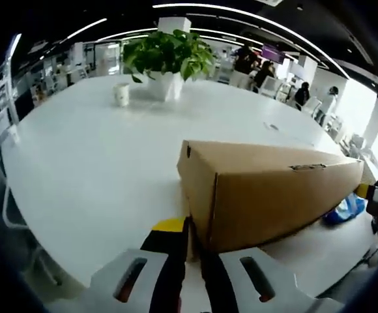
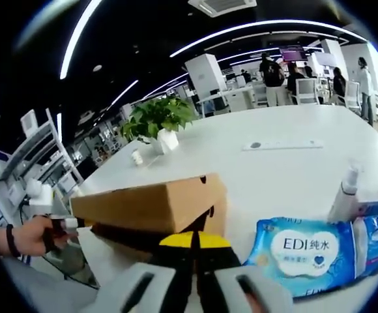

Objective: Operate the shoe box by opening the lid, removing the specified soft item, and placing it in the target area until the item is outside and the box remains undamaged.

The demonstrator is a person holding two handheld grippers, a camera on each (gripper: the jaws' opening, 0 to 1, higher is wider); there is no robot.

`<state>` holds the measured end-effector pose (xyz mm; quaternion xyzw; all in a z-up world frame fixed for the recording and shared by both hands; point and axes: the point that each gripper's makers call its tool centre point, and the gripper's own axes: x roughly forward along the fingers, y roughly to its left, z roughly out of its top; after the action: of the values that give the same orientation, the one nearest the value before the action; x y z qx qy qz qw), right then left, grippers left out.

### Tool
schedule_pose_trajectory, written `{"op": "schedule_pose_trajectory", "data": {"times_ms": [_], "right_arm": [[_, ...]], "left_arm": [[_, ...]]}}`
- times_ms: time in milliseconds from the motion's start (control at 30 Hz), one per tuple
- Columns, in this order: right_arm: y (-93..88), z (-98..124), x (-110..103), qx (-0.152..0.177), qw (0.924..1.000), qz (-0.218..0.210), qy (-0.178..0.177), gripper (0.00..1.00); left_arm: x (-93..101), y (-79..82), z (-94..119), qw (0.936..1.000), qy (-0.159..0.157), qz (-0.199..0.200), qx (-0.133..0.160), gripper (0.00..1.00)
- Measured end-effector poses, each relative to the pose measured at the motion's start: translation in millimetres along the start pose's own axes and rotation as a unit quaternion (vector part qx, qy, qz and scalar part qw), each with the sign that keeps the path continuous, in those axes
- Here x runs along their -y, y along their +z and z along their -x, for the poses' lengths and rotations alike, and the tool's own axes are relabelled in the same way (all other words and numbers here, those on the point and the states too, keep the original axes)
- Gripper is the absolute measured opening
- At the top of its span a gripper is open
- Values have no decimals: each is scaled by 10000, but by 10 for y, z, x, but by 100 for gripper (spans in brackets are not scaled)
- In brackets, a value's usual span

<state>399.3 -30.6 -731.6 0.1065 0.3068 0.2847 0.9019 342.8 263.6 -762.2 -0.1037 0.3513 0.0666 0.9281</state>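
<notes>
The shoe box (image 1: 267,195) is lying on the white counter (image 1: 98,163), its lid down. In the left gripper view it is stretching from the centre toward 3 o'clock, its near corner sitting just above the left gripper (image 1: 190,261). That gripper is rising from 6 o'clock with its jaws drawn almost together, nothing showing between them, the tips right beside the box's lower corner; whether they are touching the cardboard cannot be told. At 12 o'clock a potted plant (image 1: 166,62) is standing well beyond the box, with a small cup (image 1: 121,94) beside it toward 11 o'clock.

In the right gripper view the shoe box (image 2: 153,205) is filling the middle, running toward 9 o'clock, where a hand (image 2: 36,236) is holding something at its far end. The right gripper (image 2: 193,261) is coming up from 6 o'clock, jaws narrowed to a slit and holding nothing visible, tips close under the box's near end. At 4 o'clock a blue pack of wipes (image 2: 306,254) is lying just beside the gripper, and a white spray bottle (image 2: 344,192) is standing behind it.
</notes>
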Motion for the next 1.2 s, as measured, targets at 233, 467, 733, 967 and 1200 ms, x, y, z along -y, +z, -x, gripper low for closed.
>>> {"op": "schedule_pose_trajectory", "data": {"times_ms": [233,467,733,967,1200], "right_arm": [[-21,-31,-33,-2,10000,-81,-8,0],[-13,-28,-36,3,10000,-69,3,0],[-6,8,-6,17,10000,-69,2,0],[-1,14,-17,38,9999,-100,35,0],[-31,25,-49,15,9999,-85,68,0]], "left_arm": [[-1,-13,26,9997,145,-180,-24,3],[-6,-6,55,9997,148,-174,-21,2],[-51,-7,111,9996,249,-129,-42,0],[-80,-1,166,9995,301,-71,-17,0],[-117,11,213,9993,373,-45,28,0]]}}
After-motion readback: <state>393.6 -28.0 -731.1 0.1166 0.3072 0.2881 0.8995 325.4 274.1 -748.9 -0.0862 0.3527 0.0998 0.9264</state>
